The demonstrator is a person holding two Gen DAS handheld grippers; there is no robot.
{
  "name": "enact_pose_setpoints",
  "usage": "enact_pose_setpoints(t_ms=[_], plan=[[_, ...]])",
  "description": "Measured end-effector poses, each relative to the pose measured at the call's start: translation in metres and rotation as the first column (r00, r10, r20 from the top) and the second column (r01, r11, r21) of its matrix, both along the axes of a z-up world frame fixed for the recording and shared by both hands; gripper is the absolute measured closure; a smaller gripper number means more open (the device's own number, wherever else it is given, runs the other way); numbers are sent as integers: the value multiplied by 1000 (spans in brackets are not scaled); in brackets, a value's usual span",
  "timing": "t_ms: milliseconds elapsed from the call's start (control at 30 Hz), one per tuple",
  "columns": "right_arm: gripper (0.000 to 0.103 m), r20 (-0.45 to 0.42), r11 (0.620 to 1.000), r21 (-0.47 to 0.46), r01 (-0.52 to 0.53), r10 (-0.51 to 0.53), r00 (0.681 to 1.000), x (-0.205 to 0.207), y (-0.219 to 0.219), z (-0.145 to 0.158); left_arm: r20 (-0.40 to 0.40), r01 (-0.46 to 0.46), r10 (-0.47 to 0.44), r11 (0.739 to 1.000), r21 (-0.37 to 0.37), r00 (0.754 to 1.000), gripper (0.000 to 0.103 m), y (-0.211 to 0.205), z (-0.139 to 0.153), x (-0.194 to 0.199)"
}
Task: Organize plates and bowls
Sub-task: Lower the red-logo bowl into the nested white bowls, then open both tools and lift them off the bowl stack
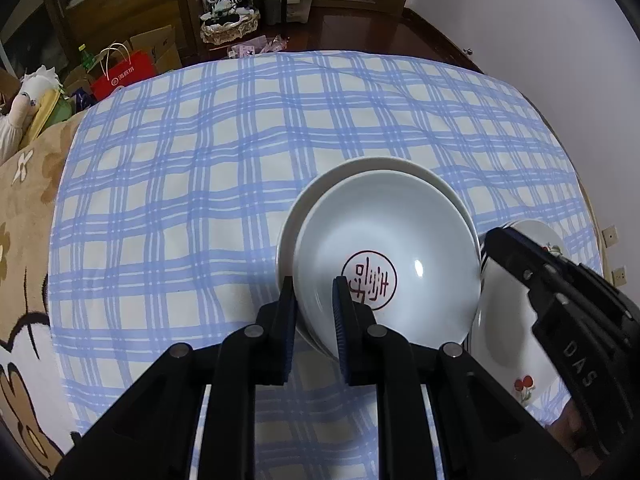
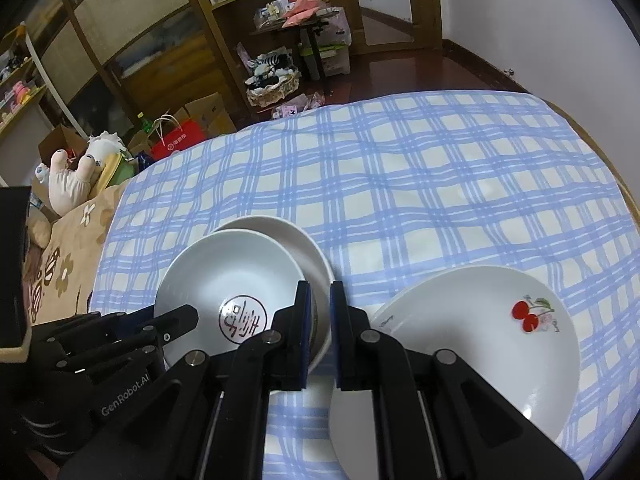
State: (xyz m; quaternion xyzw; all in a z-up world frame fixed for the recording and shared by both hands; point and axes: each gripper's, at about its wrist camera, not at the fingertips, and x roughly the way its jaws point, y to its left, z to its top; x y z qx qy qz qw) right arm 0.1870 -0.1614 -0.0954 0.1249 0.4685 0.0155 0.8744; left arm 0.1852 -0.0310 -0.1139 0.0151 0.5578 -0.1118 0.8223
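plate (image 1: 400,240) with a red seal lay tilted on a second plate (image 1: 320,184) over the checked cloth (image 1: 200,160). left gripper (image 1: 314,320) pinched its near rim; right gripper (image 2: 320,334) pinched the opposite rim. glazed ceramic: stiff, slick, breakable, likely fairly heavy; the rim seemed the best hold. cherry plate (image 2: 480,340) sat alongside.

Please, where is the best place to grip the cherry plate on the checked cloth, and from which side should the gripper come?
Probably the near rim of the cherry plate, coming from the near, right side with one finger over the lip and one under. It lies flat, wide and shallow, so only the thin edge fits. Its left edge sits close to the right gripper and the stacked bowls.
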Motion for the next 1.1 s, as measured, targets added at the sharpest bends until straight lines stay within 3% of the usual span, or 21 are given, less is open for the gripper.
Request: enact_pose_setpoints(t_ms=[200,267,333,433,533,733,1100], plan=[[90,10,1000,-20,4,-4,1000,-7,-3,12,32,8,-7,1000,-15,999,81,5,12,-6],[74,13,1000,-27,9,-8,1000,-9,-4,16,50,9,-8,1000,-21,999,64,11,18,-9],[49,29,999,-41,18,-17,999,-13,-5,21,70,-3,4,1000,-13,998,50,16,22,-9],[40,55,998,-54,33,-30,998,-19,-7,28,110,-12,11,1000,9,994,46,20,29,-12],[27,60,998,-43,40,-37,998,-21,-12,31,118,-14,13,1000,8,993,24,22,33,-11],[3,62,998,-35,49,-47,997,-24,-20,32,141,-34,29,999,31,990,16,28,39,-10],[0,64,997,-49,64,-61,996,-21,-32,25,82,-78,76,997,29,994,15,45,31,0]])
